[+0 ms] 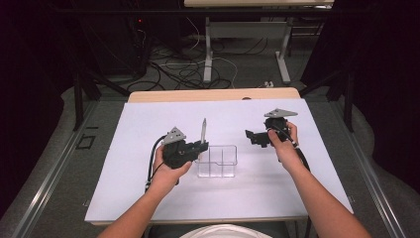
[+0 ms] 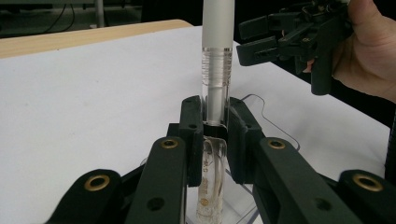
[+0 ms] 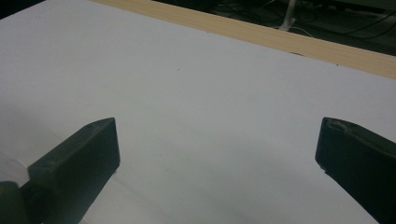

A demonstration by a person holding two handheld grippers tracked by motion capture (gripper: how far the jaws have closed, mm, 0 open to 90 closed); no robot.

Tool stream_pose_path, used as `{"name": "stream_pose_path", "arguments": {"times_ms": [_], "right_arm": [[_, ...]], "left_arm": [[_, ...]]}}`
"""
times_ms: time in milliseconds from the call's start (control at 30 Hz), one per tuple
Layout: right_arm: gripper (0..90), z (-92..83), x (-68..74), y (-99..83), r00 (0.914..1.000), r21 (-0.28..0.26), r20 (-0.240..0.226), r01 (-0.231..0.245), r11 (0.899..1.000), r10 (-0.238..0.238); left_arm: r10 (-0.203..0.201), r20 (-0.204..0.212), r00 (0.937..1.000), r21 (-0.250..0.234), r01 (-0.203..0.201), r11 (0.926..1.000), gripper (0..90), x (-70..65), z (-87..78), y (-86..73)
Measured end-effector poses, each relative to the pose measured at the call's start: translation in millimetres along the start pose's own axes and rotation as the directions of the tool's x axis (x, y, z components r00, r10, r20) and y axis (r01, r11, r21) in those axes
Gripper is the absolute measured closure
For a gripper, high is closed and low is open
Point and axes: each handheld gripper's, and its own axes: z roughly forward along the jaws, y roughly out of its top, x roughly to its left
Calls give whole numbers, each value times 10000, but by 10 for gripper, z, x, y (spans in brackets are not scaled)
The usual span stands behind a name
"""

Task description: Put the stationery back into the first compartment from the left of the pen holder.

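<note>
My left gripper [image 1: 200,145] is shut on a pen [image 1: 203,130] and holds it upright over the left end of a clear plastic organizer [image 1: 218,161]. In the left gripper view the jaws [image 2: 215,109] clamp the pen's see-through barrel [image 2: 217,56]. Its lower end reaches down toward the organizer [image 2: 261,105]; I cannot tell whether it touches it. My right gripper [image 1: 251,136] hovers to the right of the organizer, apart from it, and points left. It also appears top right in the left gripper view [image 2: 254,39]. Its jaws [image 3: 217,149] stand wide open with only white sheet between them.
A white sheet [image 1: 148,124] covers the wooden table [image 1: 213,94]. Beyond the far edge, cables [image 1: 183,74] lie on the floor by the white legs of another table [image 1: 208,54]. Dark drapes flank both sides.
</note>
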Motion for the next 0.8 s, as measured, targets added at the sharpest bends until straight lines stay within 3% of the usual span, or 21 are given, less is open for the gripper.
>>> {"name": "stream_pose_path", "arguments": {"times_ms": [33,200,367,667,800], "right_arm": [[0,-4,-1,-2,10000,9,33,9,10000,-9],[0,-18,-15,-13,10000,-26,60,42,10000,-42],[0,-18,-29,-32,10000,32,54,-53,10000,53],[0,-30,-44,-28,10000,-26,26,-40,10000,40],[0,-31,-42,-27,10000,-30,20,-72,10000,72]], "left_arm": [[164,-36,9999,99,-164,9998,790,4,1,-1],[232,-53,9997,292,-230,9993,789,-9,2,-30],[122,-73,9999,245,-121,9996,779,9,3,-43],[-30,-9,10000,-102,30,9999,619,71,-59,18],[-57,-279,9996,-388,46,9992,546,110,-114,71]]}}
